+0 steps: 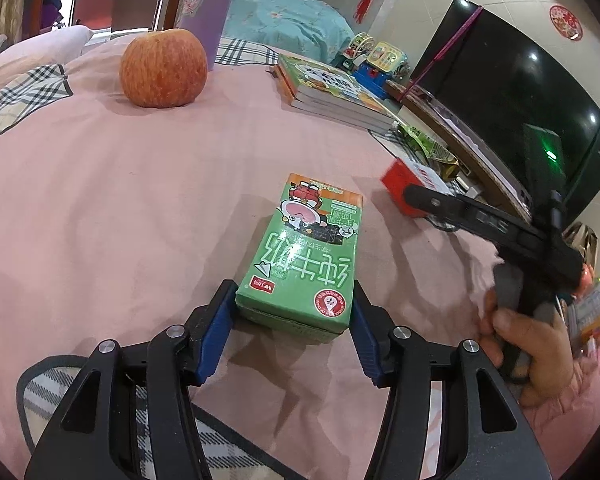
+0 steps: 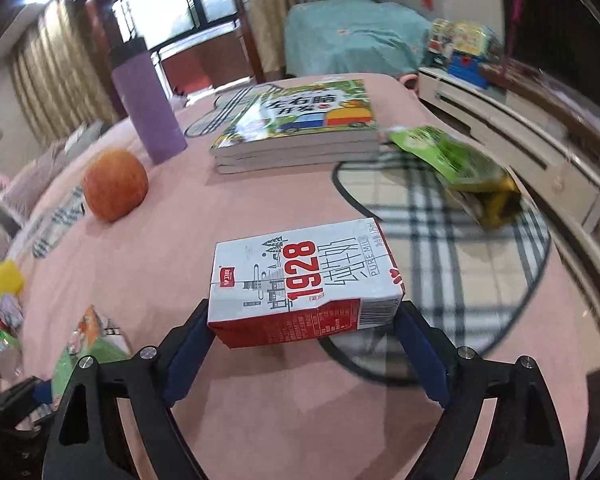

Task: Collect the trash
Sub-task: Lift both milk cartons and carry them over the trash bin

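We bracket each lying carton to lift it as trash: our left gripper (image 1: 294,312) clenches the green milk carton (image 1: 300,256), while our right gripper (image 2: 302,334) seems to grip the red-and-white milk carton (image 2: 304,280).

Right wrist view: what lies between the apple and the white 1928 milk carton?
Nothing: in the right wrist view only bare pink tablecloth runs from the apple to the white 1928 milk carton.

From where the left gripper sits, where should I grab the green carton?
Grip the green milk carton across its two long narrow sides at the near end, coming in low from the near side. It lies flat, lengthwise, already between the left gripper pads.
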The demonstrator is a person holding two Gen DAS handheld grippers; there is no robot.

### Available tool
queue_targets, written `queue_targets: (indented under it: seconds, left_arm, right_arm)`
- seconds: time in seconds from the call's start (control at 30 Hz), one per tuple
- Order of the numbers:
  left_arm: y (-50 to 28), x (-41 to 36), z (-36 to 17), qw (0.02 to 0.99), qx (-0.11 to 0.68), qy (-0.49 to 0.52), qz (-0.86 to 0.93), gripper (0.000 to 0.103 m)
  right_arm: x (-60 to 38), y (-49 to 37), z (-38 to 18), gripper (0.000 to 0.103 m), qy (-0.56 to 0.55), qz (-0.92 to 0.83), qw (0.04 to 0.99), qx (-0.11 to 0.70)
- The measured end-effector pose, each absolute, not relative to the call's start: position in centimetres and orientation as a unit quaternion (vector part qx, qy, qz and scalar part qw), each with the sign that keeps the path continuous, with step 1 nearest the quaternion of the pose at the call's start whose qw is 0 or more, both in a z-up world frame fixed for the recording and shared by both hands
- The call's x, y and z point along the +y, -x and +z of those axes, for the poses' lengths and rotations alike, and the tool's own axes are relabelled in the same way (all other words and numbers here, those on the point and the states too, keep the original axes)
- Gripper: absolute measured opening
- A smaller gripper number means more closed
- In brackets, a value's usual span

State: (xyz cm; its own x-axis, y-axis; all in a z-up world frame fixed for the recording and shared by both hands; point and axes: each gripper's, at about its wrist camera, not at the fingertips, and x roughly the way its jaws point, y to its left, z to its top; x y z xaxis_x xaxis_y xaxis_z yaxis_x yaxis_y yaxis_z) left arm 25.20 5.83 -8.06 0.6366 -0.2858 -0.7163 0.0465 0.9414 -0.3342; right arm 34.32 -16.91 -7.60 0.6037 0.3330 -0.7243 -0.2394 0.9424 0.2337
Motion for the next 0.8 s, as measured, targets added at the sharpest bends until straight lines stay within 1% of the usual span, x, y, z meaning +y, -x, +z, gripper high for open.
queue_targets:
  seconds: [0.2,0.43,0.47,0.5,0.53,0.67,0.8]
  left_arm:
    - [-25.3,5.1,-8.0,0.896,0.418,0.123,-0.087,0.058]
    - [-25.5,3.9,-8.0,0.9,0.42,0.091,-0.076,0.058]
    - [-25.4,3.8,-8.0,0.9,0.42,0.086,-0.075,0.058]
    - [-25.4,3.7,-8.0,0.901,0.42,0.081,-0.074,0.053]
    - [-25.4,3.5,-8.0,0.901,0.42,0.076,-0.073,0.052]
    - [-24.9,2.7,-7.7,0.904,0.419,0.057,-0.067,0.052]
    - [-23.6,2.0,-7.4,0.901,0.42,0.082,-0.079,0.052]
  right_arm:
    - [-18.8,-29.2,-7.2,0.09,-0.103,0.152,0.898,0.4]
    - [-21.2,-23.7,-6.8,0.09,-0.138,0.132,0.901,0.39]
    - [-21.6,-23.0,-6.7,0.089,-0.139,0.126,0.903,0.387]
    - [-21.7,-22.6,-6.6,0.089,-0.14,0.122,0.904,0.385]
    - [-21.8,-22.3,-6.5,0.089,-0.139,0.116,0.905,0.384]
    - [-22.8,-21.0,-5.9,0.089,-0.14,0.105,0.91,0.376]
    - [-23.4,-19.4,-5.5,0.089,-0.132,0.097,0.915,0.37]
